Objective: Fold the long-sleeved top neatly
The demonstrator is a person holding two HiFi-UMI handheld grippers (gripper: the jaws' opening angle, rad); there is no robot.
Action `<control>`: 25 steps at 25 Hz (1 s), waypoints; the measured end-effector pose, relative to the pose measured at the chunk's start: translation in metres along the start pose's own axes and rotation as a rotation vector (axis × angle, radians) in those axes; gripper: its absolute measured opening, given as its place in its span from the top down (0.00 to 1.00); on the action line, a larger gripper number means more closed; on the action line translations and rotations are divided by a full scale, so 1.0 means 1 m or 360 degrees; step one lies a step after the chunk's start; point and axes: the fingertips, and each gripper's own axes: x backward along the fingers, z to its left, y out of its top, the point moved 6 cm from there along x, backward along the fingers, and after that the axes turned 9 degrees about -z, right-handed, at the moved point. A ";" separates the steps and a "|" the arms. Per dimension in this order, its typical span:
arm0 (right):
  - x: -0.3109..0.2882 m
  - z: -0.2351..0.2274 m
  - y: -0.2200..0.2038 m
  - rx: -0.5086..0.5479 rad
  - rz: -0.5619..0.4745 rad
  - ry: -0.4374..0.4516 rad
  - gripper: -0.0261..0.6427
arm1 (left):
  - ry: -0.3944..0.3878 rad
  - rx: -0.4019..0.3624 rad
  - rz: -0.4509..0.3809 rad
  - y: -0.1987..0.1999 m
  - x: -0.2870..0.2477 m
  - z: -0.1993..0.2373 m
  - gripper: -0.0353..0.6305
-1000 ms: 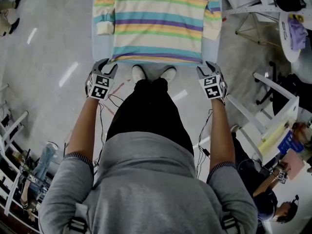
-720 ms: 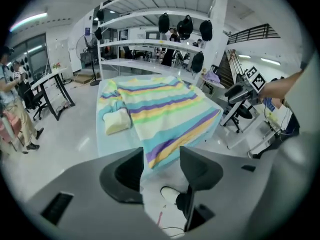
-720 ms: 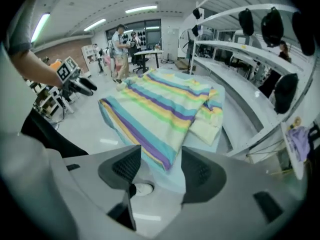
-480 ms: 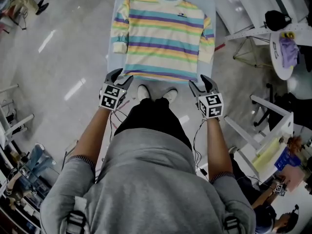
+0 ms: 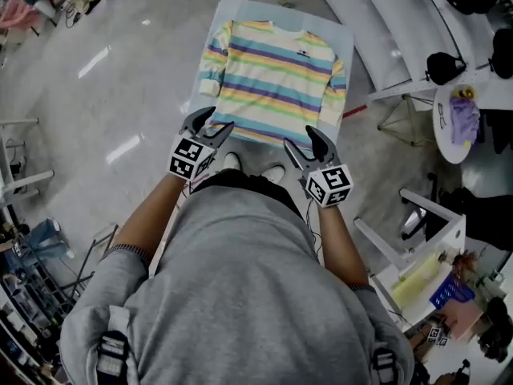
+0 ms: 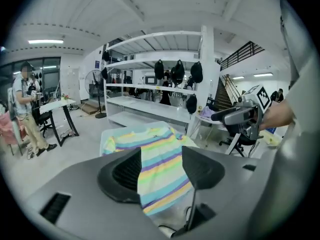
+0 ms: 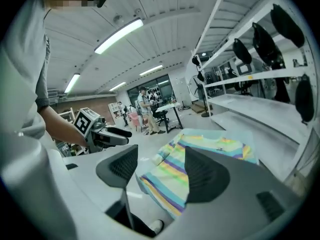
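Left claw [image 5: 210,125]: jaws wide apart, they have just been opening, nothing in them. The left gripper view only shows the striped cloth through the gap, well beyond the pads, no contact.
Right claw [image 5: 307,144]: same. It has just been opening, jaws spread, empty, cloth visible past them but not touched.
Both claws hang side by side with a clear gap between them, over the near edge of the desk [image 5: 248,13] and pointing slightly down at it. The person's shoes [image 5: 232,160] sit just under them.

Long-sleeved top [image 5: 276,79]: straight ahead of both claws, flat on the desk's pale blue cover, front up. Hem edge is nearest the claws and collar farthest. Sleeves lie along the body sides, cuffs toward the hem. A thin blue margin shows all round, widest at the far end.

Room: open floor [image 5: 96,95] left of the left claw, with a person [image 6: 25,114] standing well off that way. It is tighter right of the right claw: a white shelf unit [image 5: 377,30] runs close to the desk's far right corner, and a stand [image 5: 401,111] is near the right edge.
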 end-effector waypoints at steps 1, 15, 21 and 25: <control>-0.004 0.003 0.006 0.0023 -0.0014 0.0024 0.50 | 0.0031 -0.0006 -0.0031 0.006 0.001 0.003 0.53; -0.128 0.032 0.047 0.0162 0.0096 0.0225 0.46 | 0.0193 0.0120 -0.0063 -0.013 -0.013 0.088 0.49; -0.184 0.045 0.044 0.0126 0.0203 0.0215 0.46 | 0.0217 0.0195 0.0140 -0.057 -0.051 0.138 0.49; -0.206 0.045 0.045 0.0108 0.0225 0.0184 0.46 | 0.0218 0.0210 0.0285 -0.090 -0.082 0.159 0.49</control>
